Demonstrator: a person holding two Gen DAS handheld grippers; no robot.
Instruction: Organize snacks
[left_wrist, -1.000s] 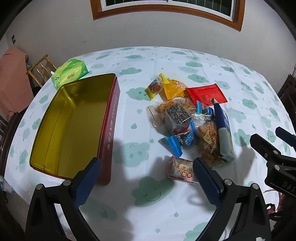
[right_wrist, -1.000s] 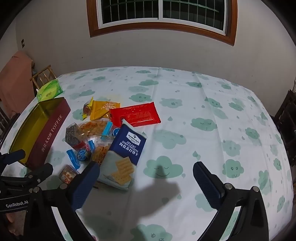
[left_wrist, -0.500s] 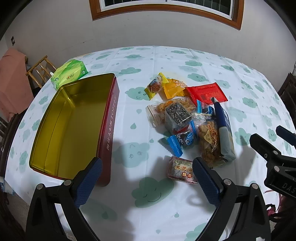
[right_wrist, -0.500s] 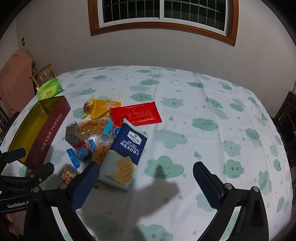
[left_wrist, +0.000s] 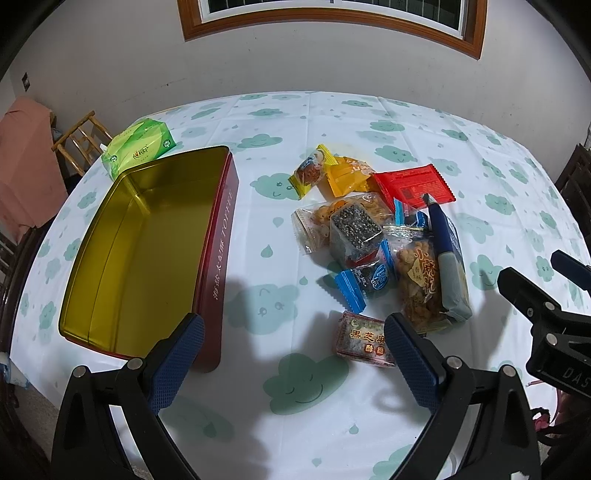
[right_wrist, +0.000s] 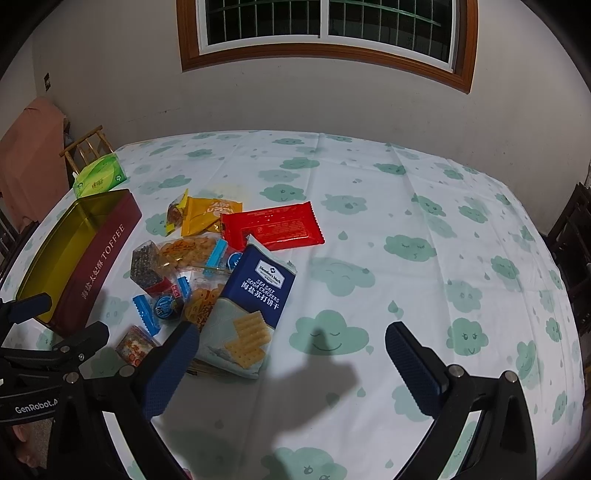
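An open red toffee tin (left_wrist: 221, 236) with a gold, empty inside lies on the left of the table; it also shows in the right wrist view (right_wrist: 107, 251). A pile of snacks lies to its right: a blue soda cracker pack (right_wrist: 255, 306), a red packet (right_wrist: 271, 227), an orange packet (left_wrist: 347, 175), a dark sesame block (left_wrist: 354, 229), a blue candy (left_wrist: 364, 282) and a small sesame cake pack (left_wrist: 365, 338). My left gripper (left_wrist: 293, 354) is open and empty above the near table edge. My right gripper (right_wrist: 291, 365) is open and empty, right of the pile.
A green tissue pack (left_wrist: 138, 149) lies behind the tin. A wooden chair (left_wrist: 79, 142) with a pink cloth stands past the table's far left. Dark chairs (right_wrist: 570, 236) stand at the right. The cloud-print tablecloth (right_wrist: 424, 229) covers the whole table.
Both grippers have pulled back and risen a little, so the table looks slightly farther. Nothing on the table has moved.
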